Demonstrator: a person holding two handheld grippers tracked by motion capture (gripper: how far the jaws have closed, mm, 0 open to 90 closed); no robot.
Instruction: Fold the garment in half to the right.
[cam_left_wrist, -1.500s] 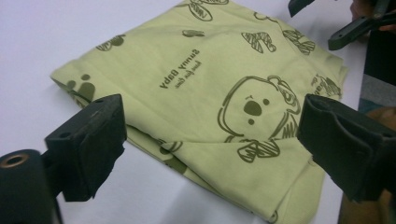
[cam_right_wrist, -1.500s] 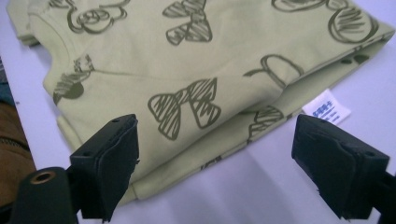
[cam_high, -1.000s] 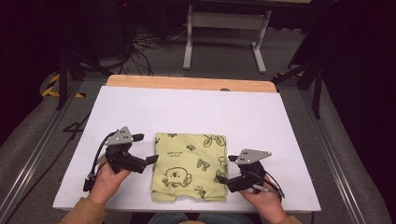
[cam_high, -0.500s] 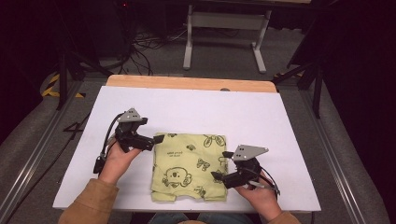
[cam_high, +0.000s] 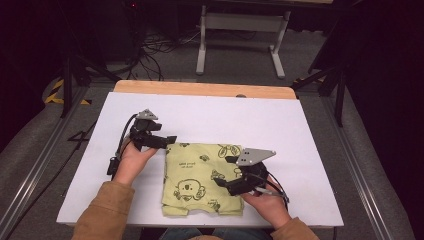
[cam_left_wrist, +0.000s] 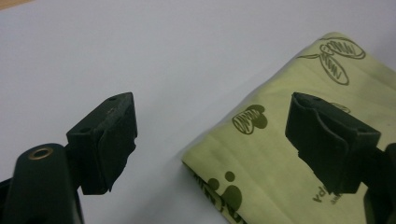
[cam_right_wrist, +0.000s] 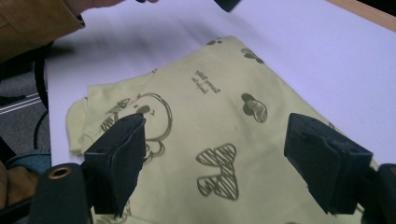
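White tabletop (cam_high: 310, 125) bears a folded yellow-green cloth (cam_high: 200, 175); grey floor (cam_high: 240, 65) beyond.

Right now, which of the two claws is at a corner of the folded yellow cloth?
The left claw: its open jaws straddle the far left corner of the yellow cloth. The right claw hovers over the cloth's printed middle instead.

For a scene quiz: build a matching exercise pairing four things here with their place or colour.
Things:
1. folded cloth
2. left gripper
3. right gripper
4. table board

Descriptions:
A. white, bare at the far side
B. above the cloth's right half
C. pale yellow-green with dark cartoon prints
D. jaws apart at the cloth's far left corner

Pairs: 1-C, 2-D, 3-B, 4-A
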